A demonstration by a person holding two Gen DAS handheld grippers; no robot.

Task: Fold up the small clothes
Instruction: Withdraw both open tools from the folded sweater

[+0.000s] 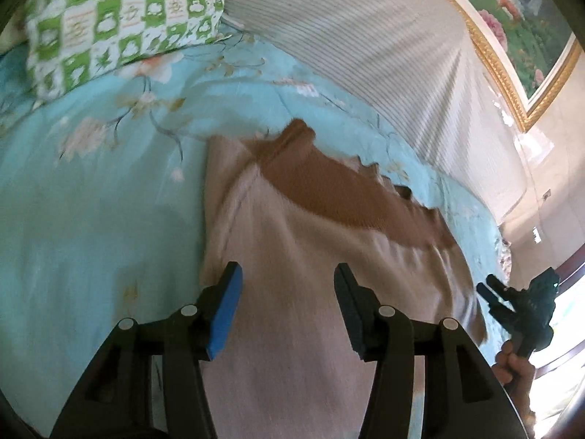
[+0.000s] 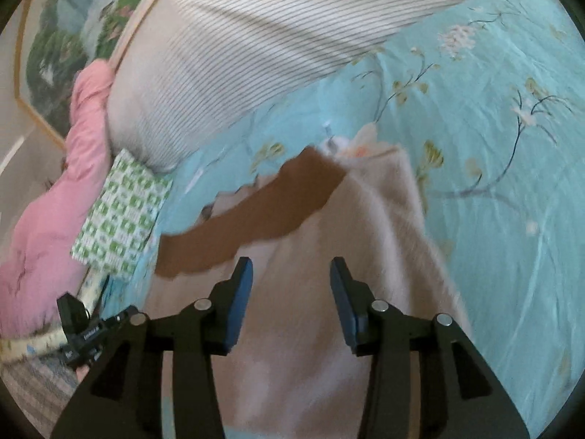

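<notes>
Two black fingers of the left claw stand wide apart, with nothing between them. Right below and ahead of them lies a small pink top with a brown collar. It lies spread out on the blue bed cover with flowers on it. The picture is blurry, so I cannot tell if the fingers touch the cloth.

From the other side, the right claw is wide apart too and holds nothing. The same pink top lies under it, and its brown collar sits just ahead of the left finger.

Far off, a green and white pillow rests on the bed beside a big striped pillow. A pink blanket is bunched up near the green pillow.
</notes>
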